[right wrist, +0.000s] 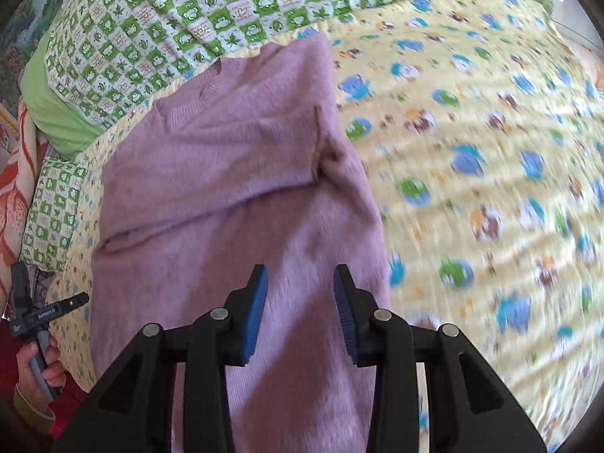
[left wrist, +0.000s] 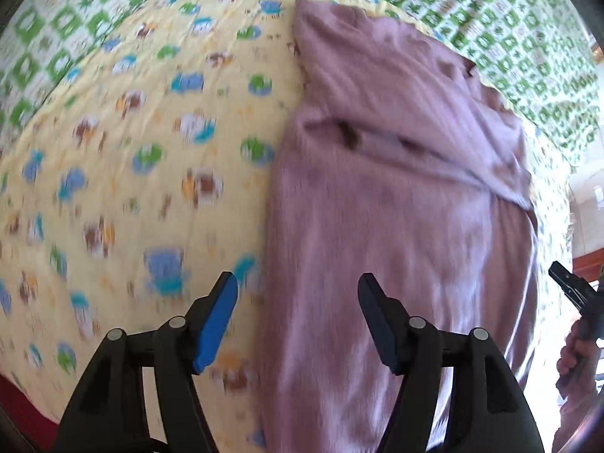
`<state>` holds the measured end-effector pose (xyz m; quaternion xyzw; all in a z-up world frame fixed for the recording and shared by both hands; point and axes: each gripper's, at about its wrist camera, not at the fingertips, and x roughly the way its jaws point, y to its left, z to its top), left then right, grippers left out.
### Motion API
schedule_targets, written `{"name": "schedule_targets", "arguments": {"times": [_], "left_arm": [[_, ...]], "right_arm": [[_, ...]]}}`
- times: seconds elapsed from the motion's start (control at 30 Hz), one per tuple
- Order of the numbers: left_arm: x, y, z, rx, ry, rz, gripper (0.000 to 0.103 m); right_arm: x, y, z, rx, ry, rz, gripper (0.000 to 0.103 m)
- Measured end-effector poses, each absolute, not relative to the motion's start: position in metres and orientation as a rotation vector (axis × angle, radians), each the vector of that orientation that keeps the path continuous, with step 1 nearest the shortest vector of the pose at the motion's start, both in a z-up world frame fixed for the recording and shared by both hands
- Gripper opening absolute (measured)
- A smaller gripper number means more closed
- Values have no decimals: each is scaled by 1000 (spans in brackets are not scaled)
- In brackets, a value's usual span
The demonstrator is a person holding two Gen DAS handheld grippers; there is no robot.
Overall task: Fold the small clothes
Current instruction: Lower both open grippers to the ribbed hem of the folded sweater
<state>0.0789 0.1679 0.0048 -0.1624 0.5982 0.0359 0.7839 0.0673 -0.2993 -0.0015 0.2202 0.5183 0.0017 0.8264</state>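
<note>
Left wrist view: a yellow animal-print blanket [left wrist: 132, 151] covers the bed; the mauve sweater [left wrist: 396, 188] lies folded on it, the left claw [left wrist: 298, 287] empty, jaws apart. Right wrist view: right claw [right wrist: 301, 275] parted, empty, above the sweater.

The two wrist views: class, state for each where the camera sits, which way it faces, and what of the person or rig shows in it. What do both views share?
Left wrist: sits behind the open left gripper, facing steeply down at the pink sweater on the yellow animal-print quilt; the right hand shows at the right edge.
Right wrist: sits behind the open right gripper, facing down over the sweater's middle; the left hand shows lower left.
Shared: sweater, quilt, green checked bedding.
</note>
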Motion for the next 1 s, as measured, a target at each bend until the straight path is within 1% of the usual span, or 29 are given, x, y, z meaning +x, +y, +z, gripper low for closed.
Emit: {"name": "schedule_targets", "arguments": {"times": [0.13, 0.23, 0.37, 0.6, 1.0], "left_arm": [[43, 159, 4, -364, 1304, 59, 67], [23, 150, 2, -357, 1313, 43, 67], [7, 139, -1, -344, 1329, 16, 67], [-21, 126, -13, -336, 1370, -21, 68], [-61, 113, -26, -348, 1409, -87, 72]], "right_arm": [[40, -299, 0, 476, 1101, -13, 39], [22, -300, 1, 480, 1100, -27, 43], [-2, -299, 2, 474, 1102, -33, 46], [-38, -299, -4, 464, 1131, -24, 47], [-77, -295, -22, 501, 1198, -1, 47]]}}
